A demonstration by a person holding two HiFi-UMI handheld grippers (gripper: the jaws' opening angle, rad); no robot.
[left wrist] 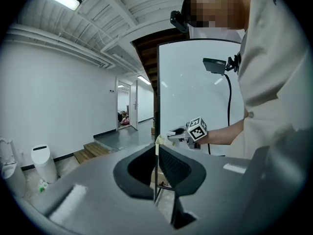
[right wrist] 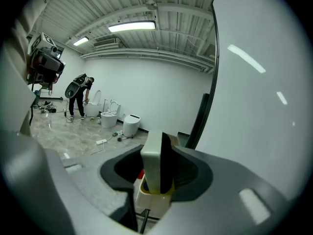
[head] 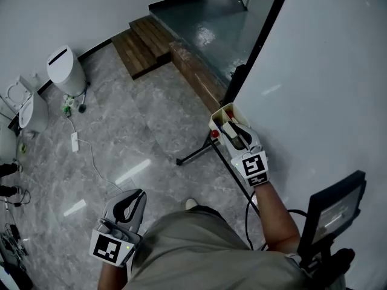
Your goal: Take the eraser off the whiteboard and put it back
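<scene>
Closest to the body, the left gripper (left wrist: 156, 148) hangs low over the grey floor (head: 121, 138), its fingers drawn in to a bare slit with nothing between them. Further out, the right gripper (right wrist: 159, 151) has its fingers spread wide and clamped on the eraser (right wrist: 157, 163). The eraser stands on edge, pale back to one side and dark felt to the other, with its lower end at the mouth of a beige box (right wrist: 149, 202). Beside it is the whiteboard (right wrist: 259, 106), and wooden steps (head: 142, 47) lie beyond.
</scene>
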